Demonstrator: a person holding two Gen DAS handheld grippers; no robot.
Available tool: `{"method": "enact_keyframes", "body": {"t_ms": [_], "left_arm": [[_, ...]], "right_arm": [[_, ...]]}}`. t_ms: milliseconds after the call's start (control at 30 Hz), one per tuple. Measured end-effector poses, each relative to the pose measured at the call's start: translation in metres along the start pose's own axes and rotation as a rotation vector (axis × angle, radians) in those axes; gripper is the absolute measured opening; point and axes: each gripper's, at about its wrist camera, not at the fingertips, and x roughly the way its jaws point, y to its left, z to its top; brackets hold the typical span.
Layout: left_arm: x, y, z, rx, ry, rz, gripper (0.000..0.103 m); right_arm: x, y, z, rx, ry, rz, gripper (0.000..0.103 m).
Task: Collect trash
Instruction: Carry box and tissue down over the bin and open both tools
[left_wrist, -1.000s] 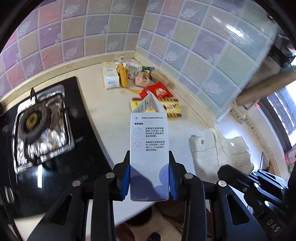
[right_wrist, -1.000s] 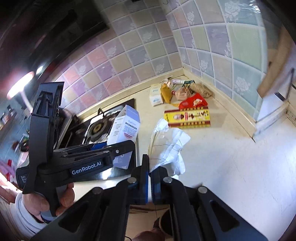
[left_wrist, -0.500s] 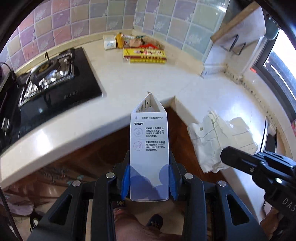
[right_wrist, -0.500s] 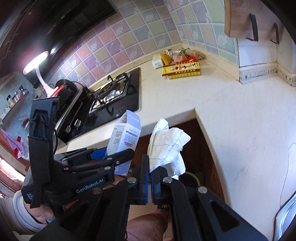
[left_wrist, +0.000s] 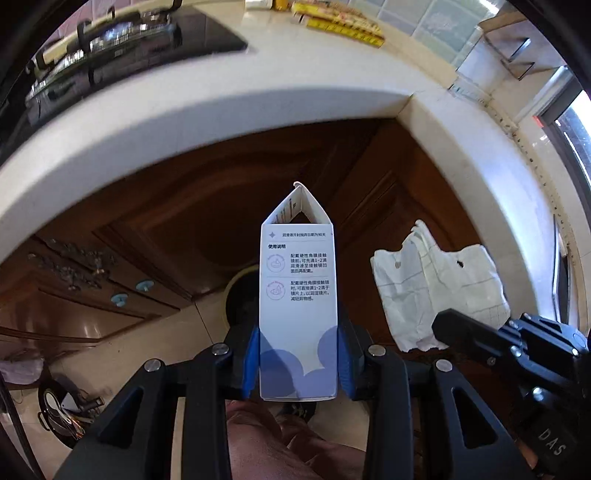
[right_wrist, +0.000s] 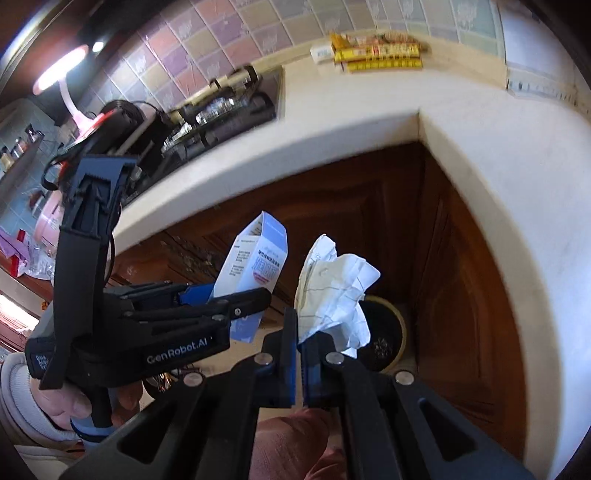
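Below the curved edge of the pale stone countertop, in front of dark brown wooden cabinet doors, both grippers point steeply downward with trash in their grip. On the left, the left gripper clamps its blue pads against the two sides of a tall white cardboard carton with a blue wave pattern at its base and printed text on its face; the carton stands upright between the fingers, its top flaps open in a peak. From the right wrist view the same carton shows tilted, held by the left gripper, with a hand in a pale sleeve around the grip. Just right of it, the right gripper has its fingers pressed nearly together on the lower edge of a crumpled white paper sheet with thin lines, which fans out above the fingertips. The same paper appears on the right side of the left wrist view. Beneath both items, on the floor near the cabinet corner, sits a round dark bin with a yellowish rim, partly hidden behind the paper; in the left wrist view the bin lies behind the carton. Far along the counter, against the pastel tiled wall, lie a long yellow and red box and a black gas hob.
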Motion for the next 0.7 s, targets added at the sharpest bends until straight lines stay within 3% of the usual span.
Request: {"method": "enact_keyframes", "body": {"t_ms": [400, 700], "left_arm": [[0.123, 0.039, -0.013, 0.048, 0.156, 0.008, 0.033], [0.212, 0.033, -0.008, 0.138, 0.251, -0.013, 0.033]], "right_arm": [[0.127, -0.046, -0.052, 0.177, 0.146, -0.062, 0.002], [0.178, -0.085, -0.076, 0.287, 0.197, -0.112, 0.002]]}}
